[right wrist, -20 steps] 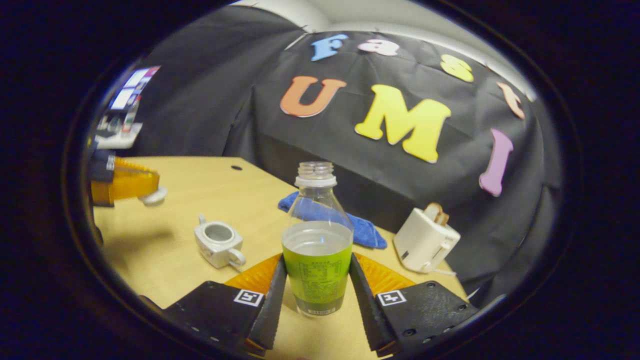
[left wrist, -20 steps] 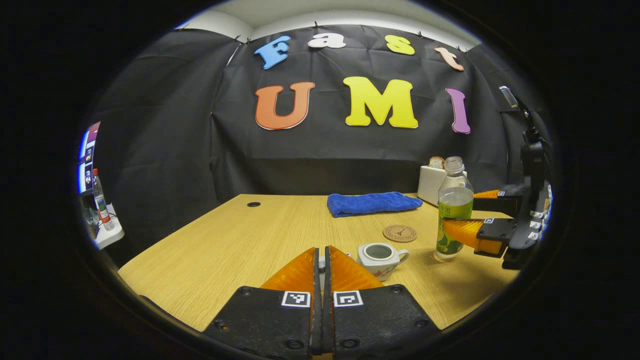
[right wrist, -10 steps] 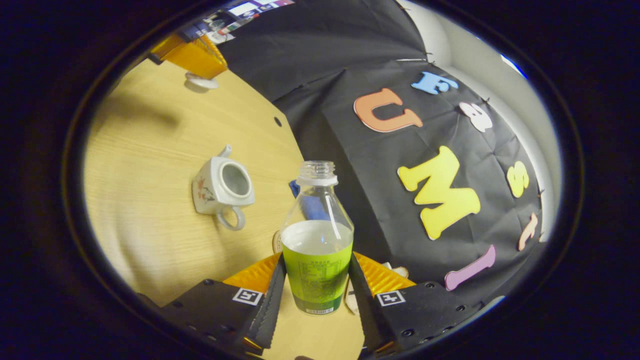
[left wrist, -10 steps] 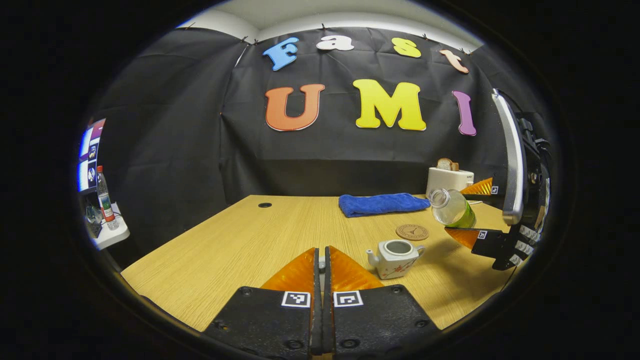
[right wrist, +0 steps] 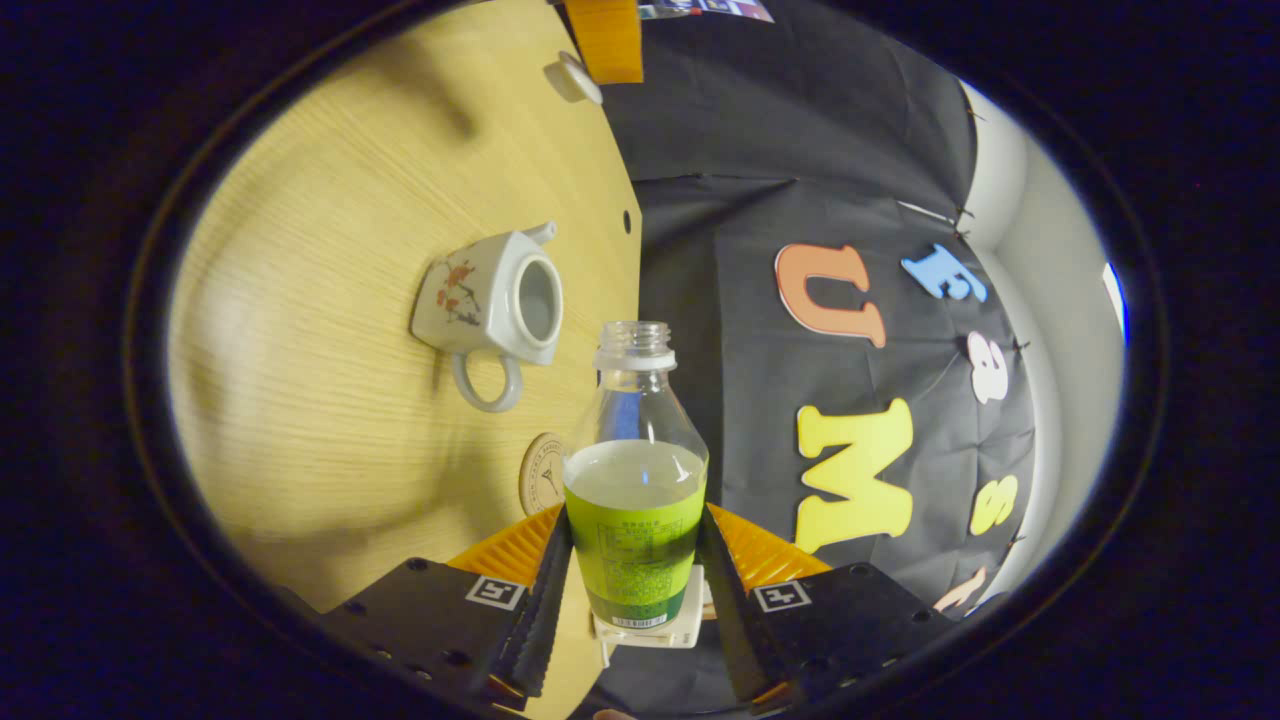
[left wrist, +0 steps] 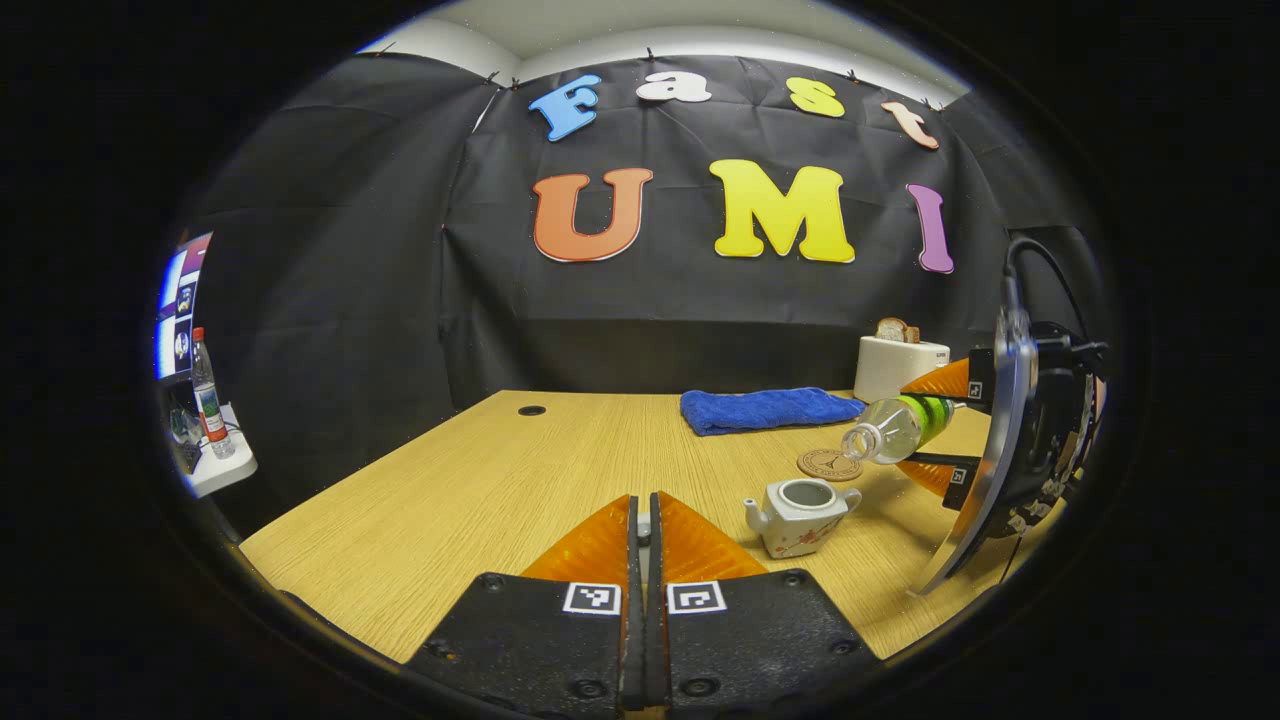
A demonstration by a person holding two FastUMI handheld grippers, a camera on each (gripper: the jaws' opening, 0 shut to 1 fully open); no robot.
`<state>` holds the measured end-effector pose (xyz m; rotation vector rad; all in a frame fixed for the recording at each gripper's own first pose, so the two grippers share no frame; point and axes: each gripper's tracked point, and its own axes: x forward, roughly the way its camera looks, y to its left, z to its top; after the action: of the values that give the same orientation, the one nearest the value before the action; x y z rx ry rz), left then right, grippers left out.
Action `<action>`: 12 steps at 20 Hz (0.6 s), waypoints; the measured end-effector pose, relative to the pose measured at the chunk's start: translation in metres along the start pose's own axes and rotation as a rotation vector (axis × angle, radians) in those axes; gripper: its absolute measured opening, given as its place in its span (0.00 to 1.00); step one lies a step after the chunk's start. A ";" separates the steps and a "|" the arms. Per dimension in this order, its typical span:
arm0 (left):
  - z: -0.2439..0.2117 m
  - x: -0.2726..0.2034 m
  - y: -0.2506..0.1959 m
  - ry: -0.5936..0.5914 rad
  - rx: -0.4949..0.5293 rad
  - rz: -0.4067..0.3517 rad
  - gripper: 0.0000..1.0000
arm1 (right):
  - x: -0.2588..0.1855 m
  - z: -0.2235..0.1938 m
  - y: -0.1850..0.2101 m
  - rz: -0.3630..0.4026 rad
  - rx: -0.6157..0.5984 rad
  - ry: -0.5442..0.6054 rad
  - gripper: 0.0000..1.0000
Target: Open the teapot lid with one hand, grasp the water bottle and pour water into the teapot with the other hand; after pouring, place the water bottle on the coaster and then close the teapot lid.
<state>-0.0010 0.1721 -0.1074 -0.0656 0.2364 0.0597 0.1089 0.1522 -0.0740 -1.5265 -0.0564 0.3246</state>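
A: Left gripper view: the left gripper point(left wrist: 645, 520) sits low over the worktop point(left wrist: 480, 480), jaws clenched together with something small and pale just visible between them. What it is, I cannot tell here.

B: In the right gripper view that gripper point(right wrist: 605, 40) carries the white lid point(right wrist: 578, 76) at its tips, well apart from the teapot point(right wrist: 495, 300).

A: And the teapot point(left wrist: 800, 512) stands uncovered on the worktop, with the coaster point(left wrist: 828, 464) just behind it.

B: The right gripper point(right wrist: 632, 560) is grasping the water bottle point(right wrist: 635, 500), both fingers point(right wrist: 545, 590) pressed on its green label.

A: From the left, the water bottle point(left wrist: 895, 425) is tipped almost level, its uncapped mouth above and beside the teapot's opening. A blue towel point(left wrist: 765, 408) and a toaster point(left wrist: 898, 362) lie farther back.
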 end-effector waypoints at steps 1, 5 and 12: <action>-0.001 0.000 0.000 0.000 -0.002 0.000 0.03 | -0.002 0.003 0.001 -0.009 -0.041 -0.008 0.69; -0.003 0.000 0.002 0.004 -0.007 0.003 0.03 | 0.001 0.014 0.007 -0.036 -0.177 -0.031 0.69; -0.006 -0.002 0.005 0.010 -0.015 -0.001 0.03 | 0.010 0.023 -0.008 -0.077 -0.346 -0.056 0.69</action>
<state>-0.0044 0.1761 -0.1131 -0.0806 0.2462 0.0603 0.1144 0.1766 -0.0662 -1.8517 -0.2245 0.3065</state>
